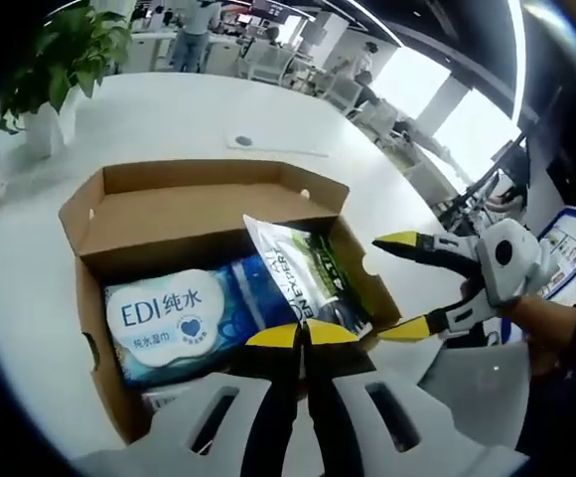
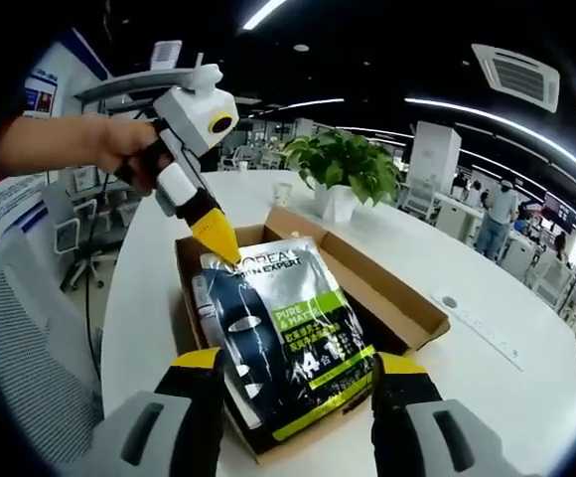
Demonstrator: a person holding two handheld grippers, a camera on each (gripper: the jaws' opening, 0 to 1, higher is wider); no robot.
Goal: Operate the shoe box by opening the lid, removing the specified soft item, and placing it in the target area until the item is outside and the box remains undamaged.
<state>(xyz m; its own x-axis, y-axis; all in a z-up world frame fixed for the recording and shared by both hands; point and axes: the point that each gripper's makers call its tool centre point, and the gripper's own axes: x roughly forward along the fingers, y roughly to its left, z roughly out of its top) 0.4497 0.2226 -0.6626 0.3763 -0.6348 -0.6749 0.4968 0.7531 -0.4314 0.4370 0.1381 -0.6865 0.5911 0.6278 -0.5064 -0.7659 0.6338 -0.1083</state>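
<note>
- Across the white round table, far left in the left gripper view, a potted plant stands well apart from the open shoe box, whose lid flap is already folded back.
- Inside the box, toward its left, lies a blue pack of wet wipes; it looks soft and plump, and I judge it light.
- Beside it on the right sits the black-and-green sachet, tilted up out of the box. This flat face-mask pouch is what I am lifting.
- At the bottom of that view my left gripper has its yellow tips clenched together on the sachet's near edge. In the right gripper view I see the same tips pinching its top edge.
- Further right, my right gripper hangs released, jaws spread wide, just beside the box's right wall and touching nothing.
- In its own view the right gripper straddles the lower end of the sachet without closing on it.
- I expect the pouch to be thin, floppy and glossy, so slippery; a grip on the sealed edge seems safest, since its middle would buckle.
- I judge the cardboard walls bendable, so I should lift clear of them.
</note>
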